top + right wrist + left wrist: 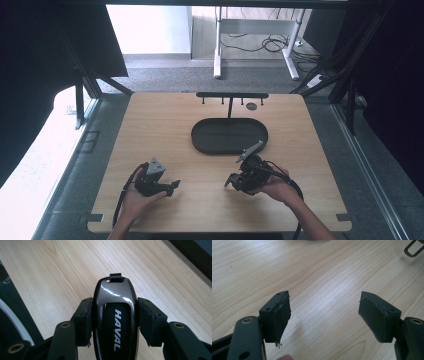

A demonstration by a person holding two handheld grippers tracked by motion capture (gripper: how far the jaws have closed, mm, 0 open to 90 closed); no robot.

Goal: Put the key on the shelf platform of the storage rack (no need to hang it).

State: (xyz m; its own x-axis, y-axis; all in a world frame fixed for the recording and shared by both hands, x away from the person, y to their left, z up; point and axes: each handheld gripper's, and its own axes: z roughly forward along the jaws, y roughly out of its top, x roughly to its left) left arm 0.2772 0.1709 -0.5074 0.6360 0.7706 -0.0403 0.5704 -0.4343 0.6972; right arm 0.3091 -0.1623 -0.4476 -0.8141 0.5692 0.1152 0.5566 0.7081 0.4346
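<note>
One pale wooden table (150, 130) lay under the high view, the largest thing there. Toward its far side sat one black oval tray (205, 142), and behind that stood one black rack with a crossbar and small hooks (232, 95) on a thin post. Two grippers were held over the near half, well apart, one in each of the person's hands. The left gripper (170, 188) hovered at the near left, and the right gripper (231, 181) sat near the tray's near rim.

The left gripper view added what the high view could not: its two black padded jaws stood wide apart, nothing between them but bare wood grain.

The right gripper view showed the smallest thing, too small to make out from above: one glossy black car key fob lettered HAVAL in white (115, 315), with a small black loop at its far end. The right jaws were clamped on its two sides, holding it above the table.
</note>
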